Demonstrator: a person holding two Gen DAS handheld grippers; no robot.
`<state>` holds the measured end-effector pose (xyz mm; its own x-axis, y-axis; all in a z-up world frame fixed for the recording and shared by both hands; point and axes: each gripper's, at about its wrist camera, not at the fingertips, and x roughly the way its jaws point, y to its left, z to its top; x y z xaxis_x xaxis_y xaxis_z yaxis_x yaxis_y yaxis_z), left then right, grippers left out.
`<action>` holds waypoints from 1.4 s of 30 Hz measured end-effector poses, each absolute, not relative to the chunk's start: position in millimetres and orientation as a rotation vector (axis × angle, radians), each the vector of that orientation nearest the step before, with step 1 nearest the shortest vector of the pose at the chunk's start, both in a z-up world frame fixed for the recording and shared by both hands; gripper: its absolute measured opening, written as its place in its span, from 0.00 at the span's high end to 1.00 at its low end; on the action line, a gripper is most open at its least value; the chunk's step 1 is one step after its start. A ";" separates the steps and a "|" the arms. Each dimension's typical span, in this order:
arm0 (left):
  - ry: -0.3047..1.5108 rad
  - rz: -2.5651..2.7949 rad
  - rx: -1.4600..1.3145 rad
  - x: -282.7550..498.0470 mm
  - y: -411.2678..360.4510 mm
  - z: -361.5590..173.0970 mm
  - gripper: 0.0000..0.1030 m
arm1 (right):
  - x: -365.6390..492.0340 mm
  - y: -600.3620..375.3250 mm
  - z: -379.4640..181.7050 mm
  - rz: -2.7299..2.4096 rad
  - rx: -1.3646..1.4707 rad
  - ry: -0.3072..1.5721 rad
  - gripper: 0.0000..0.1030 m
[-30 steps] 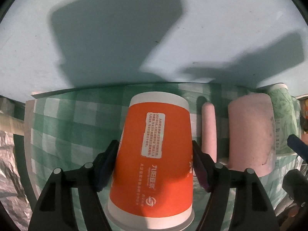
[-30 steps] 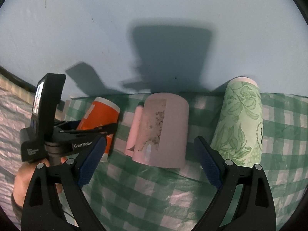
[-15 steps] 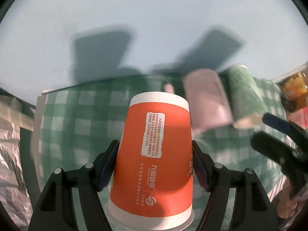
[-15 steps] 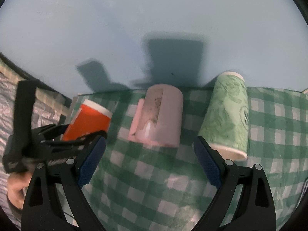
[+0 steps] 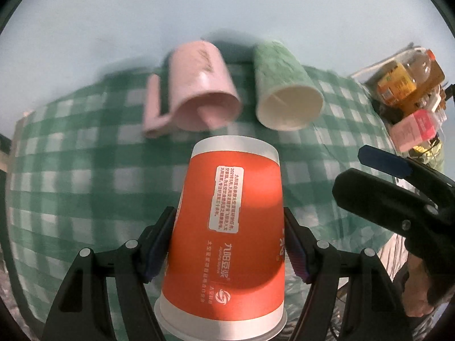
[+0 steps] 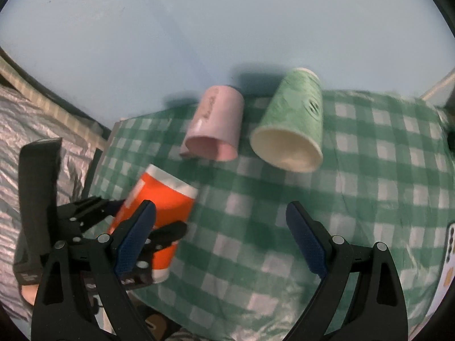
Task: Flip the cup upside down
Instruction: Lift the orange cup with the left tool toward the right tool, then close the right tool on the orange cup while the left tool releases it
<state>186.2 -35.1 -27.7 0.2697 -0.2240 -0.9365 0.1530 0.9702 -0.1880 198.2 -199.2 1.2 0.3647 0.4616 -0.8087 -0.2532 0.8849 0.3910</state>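
My left gripper [image 5: 229, 244] is shut on an orange paper cup [image 5: 230, 227] and holds it in the air above the green checked cloth [image 5: 71, 176], base pointing away from the camera. The same cup [image 6: 162, 199] shows at the left of the right wrist view, tilted. My right gripper [image 6: 220, 236] is open and empty over the cloth; it also shows at the right of the left wrist view [image 5: 398, 187]. A pink mug [image 5: 199, 85] and a green paper cup [image 5: 284, 88] show their open mouths toward the cameras.
The light blue wall [image 6: 199, 28] stands close behind the cups. A bottle [image 5: 409, 76] and a pink carton [image 5: 412, 128] stand off the table's right end. Silvery foil [image 6: 17, 119] lies left of the table. A white object [image 6: 449, 255] lies at the cloth's right edge.
My left gripper has risen and pulled back with the orange cup. Both views now look down more steeply, so the pink mug and green cup show their open mouths. My right gripper has stayed open.
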 end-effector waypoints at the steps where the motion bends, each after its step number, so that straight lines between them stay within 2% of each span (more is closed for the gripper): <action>1: 1.277 -0.261 -0.069 184.6 -38.5 -31.8 0.29 | 195.6 -202.6 -0.9 0.453 0.210 1.112 0.10; 12: 1.343 -0.281 -0.102 186.5 -57.1 -71.1 0.29 | 193.2 -217.7 -21.1 0.413 0.191 1.166 0.10; 16: 1.328 -0.265 -0.078 186.4 -58.4 -65.8 0.28 | 193.7 -218.0 -26.0 0.416 0.196 1.174 0.10; 19: 1.321 -0.278 -0.086 187.2 -57.0 -56.4 0.22 | 196.0 -218.0 -27.2 0.420 0.202 1.175 0.10; 30: 1.274 -0.253 -0.081 185.6 -24.7 -28.9 0.21 | 202.7 -213.8 -24.2 0.444 0.302 1.211 0.10; 42: 1.277 -0.165 -0.082 181.5 15.7 -40.4 0.21 | 209.3 -184.6 -50.9 0.461 0.323 1.351 0.10</action>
<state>181.5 15.7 -40.4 0.2797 -0.1687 -0.9452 0.0773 0.9852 -0.1530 209.3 -184.6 -50.9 0.1508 0.4946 -0.8560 -0.1313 0.8682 0.4785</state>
